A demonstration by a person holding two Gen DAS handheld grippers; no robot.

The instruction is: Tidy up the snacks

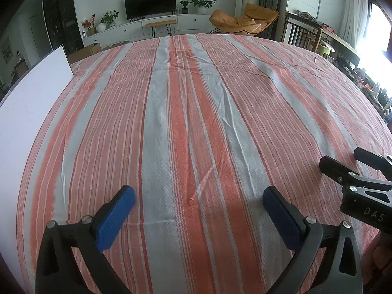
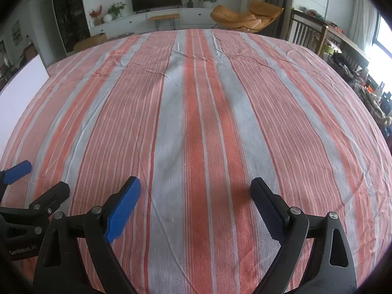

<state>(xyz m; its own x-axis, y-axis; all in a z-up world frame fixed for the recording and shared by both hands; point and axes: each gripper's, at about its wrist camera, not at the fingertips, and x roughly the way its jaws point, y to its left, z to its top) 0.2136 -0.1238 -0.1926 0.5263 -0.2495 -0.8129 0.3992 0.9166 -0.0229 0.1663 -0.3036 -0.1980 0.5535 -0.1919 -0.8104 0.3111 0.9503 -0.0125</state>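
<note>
No snack shows in either view. My left gripper point(image 1: 198, 192) stands open just above the orange and grey striped tablecloth point(image 1: 196, 98), with nothing between its blue pads. Beside it on the right, my right gripper point(image 2: 196, 182) is open too, with bare cloth point(image 2: 196, 110) between its fingers. In the left wrist view the right gripper point(image 1: 343, 156) pokes in at the right edge. The left gripper point(image 2: 44, 176) shows at the lower left of the right wrist view. Both point down at the near part of the table.
A white board point(image 1: 29, 112) stands upright along the table's left edge, and its top point(image 2: 22, 85) appears in the right wrist view. Beyond the far edge are a TV console point(image 1: 149, 27), an orange lounge chair point(image 1: 242, 19) and a cluttered wooden table point(image 1: 325, 36) on the right.
</note>
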